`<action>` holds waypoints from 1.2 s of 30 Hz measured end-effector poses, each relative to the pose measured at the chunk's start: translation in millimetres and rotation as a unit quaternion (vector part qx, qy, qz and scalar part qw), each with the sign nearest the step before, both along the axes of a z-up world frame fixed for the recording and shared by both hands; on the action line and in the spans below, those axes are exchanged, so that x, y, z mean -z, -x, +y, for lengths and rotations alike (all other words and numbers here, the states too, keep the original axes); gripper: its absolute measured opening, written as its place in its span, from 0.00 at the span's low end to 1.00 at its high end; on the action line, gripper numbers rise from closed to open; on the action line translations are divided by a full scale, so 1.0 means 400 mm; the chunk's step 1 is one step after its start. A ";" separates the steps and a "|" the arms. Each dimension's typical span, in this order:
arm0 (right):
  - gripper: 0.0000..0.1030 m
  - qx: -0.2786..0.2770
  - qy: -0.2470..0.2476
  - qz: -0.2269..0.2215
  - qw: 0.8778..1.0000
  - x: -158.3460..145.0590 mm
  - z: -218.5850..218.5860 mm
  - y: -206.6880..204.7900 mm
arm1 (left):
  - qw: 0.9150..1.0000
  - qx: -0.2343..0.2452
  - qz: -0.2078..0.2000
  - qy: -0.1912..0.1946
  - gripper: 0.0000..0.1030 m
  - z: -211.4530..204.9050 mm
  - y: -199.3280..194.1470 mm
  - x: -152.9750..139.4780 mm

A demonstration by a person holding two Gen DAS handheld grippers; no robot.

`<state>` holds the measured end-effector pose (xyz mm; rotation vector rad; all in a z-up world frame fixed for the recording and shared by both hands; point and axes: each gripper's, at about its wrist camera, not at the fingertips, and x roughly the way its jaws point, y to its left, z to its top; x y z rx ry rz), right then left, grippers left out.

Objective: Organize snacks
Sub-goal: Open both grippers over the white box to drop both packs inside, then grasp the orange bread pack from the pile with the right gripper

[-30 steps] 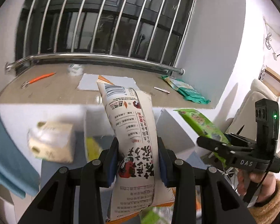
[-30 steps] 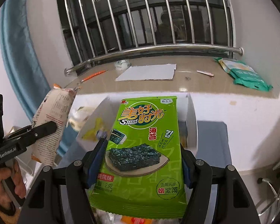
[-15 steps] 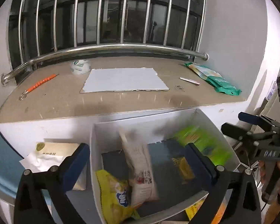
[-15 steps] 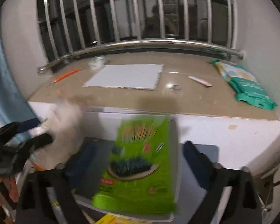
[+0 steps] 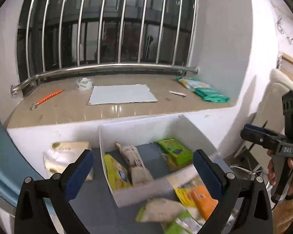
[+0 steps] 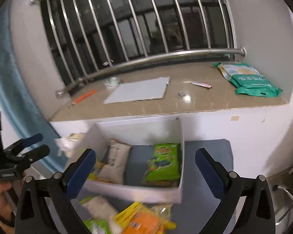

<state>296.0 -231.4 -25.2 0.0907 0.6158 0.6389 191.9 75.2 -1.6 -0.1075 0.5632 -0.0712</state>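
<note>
Bench [image 5: 99,210] of grey-blue, low and set against the white wall under the window ledge, carries everything that matters here, so the work reads downward from it. On it stands the white open-topped cardboard box [image 5: 146,128], near the wall, and inside lie the snacks already sorted: a white crinkled packet with dark print [image 5: 135,162] leaning near the middle, a yellow foil packet [image 5: 115,172] against the left wall, and a bright green seaweed packet [image 6: 163,161] along the right wall, with bare floor between them. In front of the box, nearer the cameras, sits a loose blurred pile of packets [image 6: 130,218], orange, yellow, white and green, overlapping one another; these look like the task's remaining items. The left gripper [image 5: 143,167] hangs above the box's front wall with its fingers spread wide and nothing between them; the right gripper [image 6: 145,167] hovers likewise over the box, fingers wide and empty. To do the next pick well, I judge each gripper should drop toward the pile, not the box, and choose the topmost packet, since a lower one would drag its neighbours. Pinching a flat packet across its narrow width, near the middle, should keep it from sagging or slipping. The free strip of box floor between white and green packets seems the best landing spot. Blur hides the pile's exact layering, so settling first is wise.
</note>
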 end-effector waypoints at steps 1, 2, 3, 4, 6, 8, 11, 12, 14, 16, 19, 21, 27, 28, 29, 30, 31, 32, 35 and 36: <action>1.00 -0.004 -0.008 -0.004 1.000 -0.001 -0.014 0.034 | 1.000 0.007 -0.003 0.006 1.00 -0.006 0.031 0.004; 1.00 -0.005 -0.015 -0.008 1.000 0.001 -0.029 0.072 | 1.000 0.010 -0.004 0.010 1.00 -0.010 0.061 0.011; 1.00 -0.006 -0.020 -0.007 1.000 0.010 -0.044 0.112 | 1.000 0.010 -0.003 0.011 1.00 -0.015 0.086 0.019; 1.00 -0.007 -0.023 -0.004 1.000 0.022 -0.057 0.150 | 1.000 0.007 -0.002 0.009 1.00 -0.021 0.121 0.033; 1.00 -0.004 -0.025 0.004 1.000 0.053 -0.077 0.208 | 1.000 -0.002 -0.001 0.013 1.00 -0.024 0.175 0.061; 1.00 0.001 -0.024 0.023 0.999 0.099 -0.092 0.268 | 1.000 -0.006 0.006 0.030 1.00 -0.025 0.229 0.101; 1.00 0.008 -0.018 0.054 0.998 0.167 -0.098 0.322 | 0.998 -0.015 0.030 0.043 1.00 -0.028 0.285 0.163; 1.00 0.015 -0.012 0.073 0.997 0.198 -0.095 0.336 | 0.998 -0.020 0.036 0.045 1.00 -0.029 0.300 0.179; 1.00 0.013 0.004 0.103 0.995 0.244 -0.080 0.350 | 0.997 -0.027 0.049 0.050 1.00 -0.033 0.327 0.213; 1.00 0.016 0.025 0.109 0.994 0.270 -0.063 0.353 | 0.997 -0.029 0.056 0.054 1.00 -0.037 0.345 0.233; 1.00 0.021 0.056 0.113 0.992 0.284 -0.031 0.339 | 0.996 -0.026 0.065 0.054 1.00 -0.050 0.371 0.256; 1.00 0.022 0.063 0.115 0.991 0.282 -0.013 0.319 | 0.996 -0.025 0.066 0.054 1.00 -0.058 0.382 0.261; 1.00 0.036 0.113 0.123 0.985 0.295 0.055 0.233 | 0.995 -0.011 0.076 0.062 1.00 -0.088 0.394 0.279; 1.00 0.036 0.119 0.125 0.984 0.299 0.066 0.221 | 0.995 -0.010 0.077 0.064 1.00 -0.093 0.394 0.282; 1.00 0.037 0.127 0.131 0.982 0.307 0.082 0.203 | 0.995 -0.008 0.079 0.066 1.00 -0.100 0.396 0.286; 1.00 0.040 0.139 0.142 0.979 0.319 0.102 0.177 | 0.994 -0.006 0.081 0.068 1.00 -0.104 0.397 0.289; 1.00 0.043 0.146 0.150 0.977 0.329 0.112 0.158 | 0.994 -0.005 0.081 0.069 1.00 -0.108 0.398 0.291; 1.00 0.044 0.149 0.157 0.975 0.338 0.123 0.140 | 0.994 -0.004 0.083 0.070 1.00 -0.114 0.399 0.294; 1.00 0.054 0.181 0.174 0.966 0.373 0.161 0.088 | 0.994 0.005 0.089 0.071 1.00 -0.129 0.401 0.303; 1.00 0.052 0.191 0.180 0.963 0.387 0.172 0.080 | 0.993 0.007 0.092 0.069 1.00 -0.133 0.401 0.307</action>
